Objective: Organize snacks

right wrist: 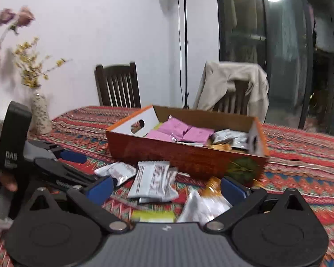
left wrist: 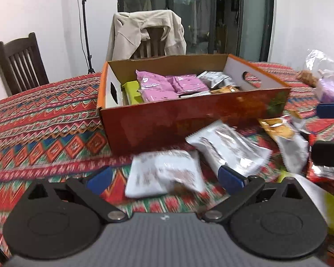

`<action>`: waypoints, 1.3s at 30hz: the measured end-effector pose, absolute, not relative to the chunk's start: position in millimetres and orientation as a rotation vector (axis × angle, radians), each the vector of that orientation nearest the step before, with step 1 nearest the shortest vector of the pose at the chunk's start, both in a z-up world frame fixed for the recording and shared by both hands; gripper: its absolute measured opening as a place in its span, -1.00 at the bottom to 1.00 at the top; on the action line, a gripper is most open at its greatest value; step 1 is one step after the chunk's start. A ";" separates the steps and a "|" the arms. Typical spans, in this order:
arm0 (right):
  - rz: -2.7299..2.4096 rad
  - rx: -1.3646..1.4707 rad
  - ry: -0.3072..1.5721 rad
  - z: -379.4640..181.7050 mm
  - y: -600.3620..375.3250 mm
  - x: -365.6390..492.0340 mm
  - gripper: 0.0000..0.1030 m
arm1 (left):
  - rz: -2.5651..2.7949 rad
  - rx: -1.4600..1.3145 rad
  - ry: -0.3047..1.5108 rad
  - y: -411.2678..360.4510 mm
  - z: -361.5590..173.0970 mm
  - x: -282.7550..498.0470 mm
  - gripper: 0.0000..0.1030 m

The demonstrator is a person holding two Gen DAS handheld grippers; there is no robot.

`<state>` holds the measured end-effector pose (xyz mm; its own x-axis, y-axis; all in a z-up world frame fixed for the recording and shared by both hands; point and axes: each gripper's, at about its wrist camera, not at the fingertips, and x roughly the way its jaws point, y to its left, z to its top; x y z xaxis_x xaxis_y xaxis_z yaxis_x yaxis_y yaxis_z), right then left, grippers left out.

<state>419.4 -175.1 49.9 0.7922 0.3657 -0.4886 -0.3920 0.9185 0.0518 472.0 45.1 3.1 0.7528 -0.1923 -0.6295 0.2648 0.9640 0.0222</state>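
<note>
An orange-red cardboard box (left wrist: 189, 120) (right wrist: 184, 153) stands on the patterned tablecloth and holds pink packets (left wrist: 158, 84), a green carton (left wrist: 132, 91) and silver packets (left wrist: 216, 77). Loose snacks lie in front of it. A white packet (left wrist: 164, 175) lies flat between the wide-apart pads of my left gripper (left wrist: 164, 179), which do not touch it. A silver packet (left wrist: 229, 146) sits beside it. My right gripper (right wrist: 167, 188) is open over another white packet (right wrist: 153, 181), with a yellow-green pack (right wrist: 153, 217) nearer the camera. The left gripper (right wrist: 78, 166) shows at left in the right wrist view.
A dark wooden chair (left wrist: 20, 62) and a chair draped with a beige jacket (left wrist: 147, 33) stand behind the table. A vase of dried flowers (right wrist: 40, 115) sits at the table's left. Plastic bags with food (left wrist: 322, 77) lie at right. A light stand (right wrist: 184, 44) rises behind.
</note>
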 end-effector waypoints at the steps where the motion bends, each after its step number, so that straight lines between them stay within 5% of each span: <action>1: 0.419 -0.058 0.547 47.0 -167.2 435.2 0.84 | -0.248 0.111 0.681 45.7 -0.9 479.5 1.00; 3: 0.434 -0.068 0.604 40.2 -152.6 464.4 0.60 | -0.254 0.087 0.692 49.1 -7.1 489.8 1.00; 6: 0.459 -0.118 0.647 29.4 -129.5 492.7 0.57 | -0.276 0.059 0.697 55.9 -15.6 493.4 0.96; 9: 0.470 -0.178 0.679 17.9 -109.2 512.4 0.08 | -0.339 0.104 0.684 54.1 -12.4 489.3 0.70; 11: 0.472 -0.208 0.705 9.1 -100.6 521.4 -0.07 | -0.336 0.127 0.673 51.7 -13.3 486.9 0.47; 17: 0.492 -0.173 0.715 0.9 -96.7 525.1 0.05 | -0.337 0.114 0.658 53.9 -12.3 484.2 0.11; 33: 0.481 -0.197 0.734 -4.9 -88.4 522.9 0.16 | -0.345 0.129 0.662 76.5 -6.4 478.0 -0.10; 37: 0.466 -0.280 0.720 -7.1 -78.6 519.2 0.13 | -0.352 0.126 0.664 77.3 -5.8 477.8 -0.15; 39: 0.456 -0.331 0.701 -8.3 -72.9 516.9 -0.06 | -0.363 0.129 0.651 75.9 -2.9 474.6 -0.22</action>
